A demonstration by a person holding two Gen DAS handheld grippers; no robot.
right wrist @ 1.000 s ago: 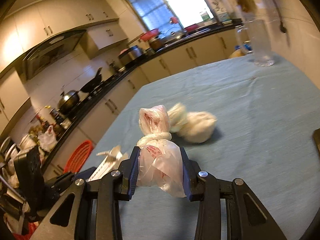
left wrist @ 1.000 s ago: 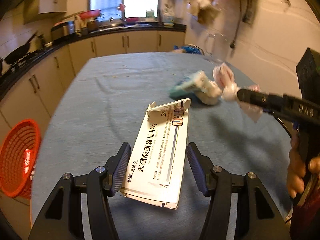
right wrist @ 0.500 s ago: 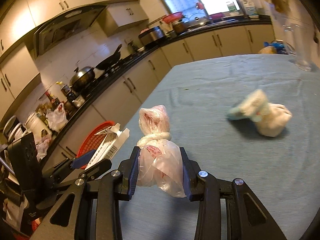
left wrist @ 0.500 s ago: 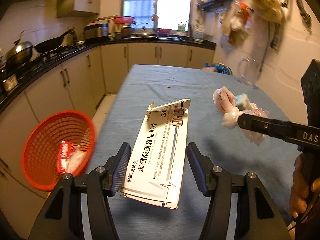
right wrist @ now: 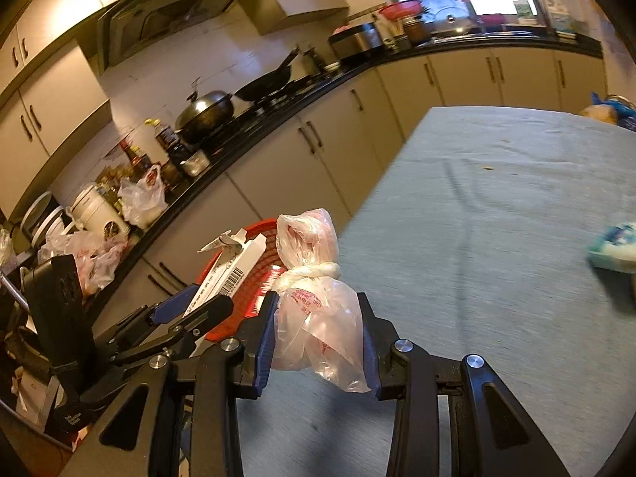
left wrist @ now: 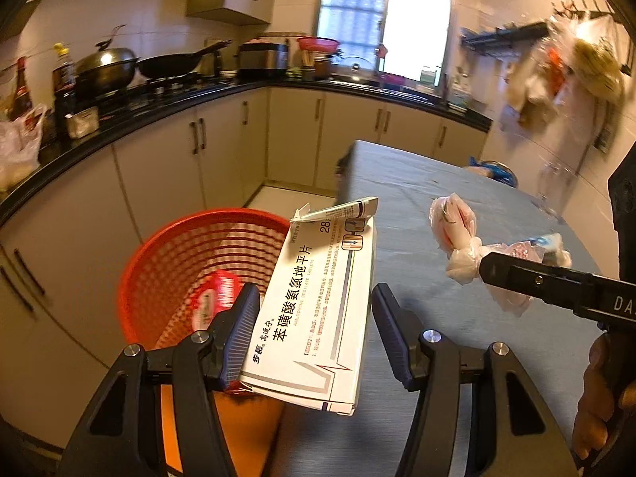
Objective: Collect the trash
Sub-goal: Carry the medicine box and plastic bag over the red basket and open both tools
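Lower left, a red mesh plastic basket (left wrist: 187, 270) waits beside the surface (left wrist: 417, 246). Left tongs (left wrist: 316, 326) clamp a white cardboard medicine box (left wrist: 318, 310); right tongs (right wrist: 318, 334) pinch a knotted pink plastic bag (right wrist: 314, 302). Best centre each over the basket before releasing.

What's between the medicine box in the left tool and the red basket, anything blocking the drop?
Nothing visible blocks it. The medicine box, clamped in the left tool, hangs beside the table edge, and the red basket below is open-topped, holding only a red wrapper.
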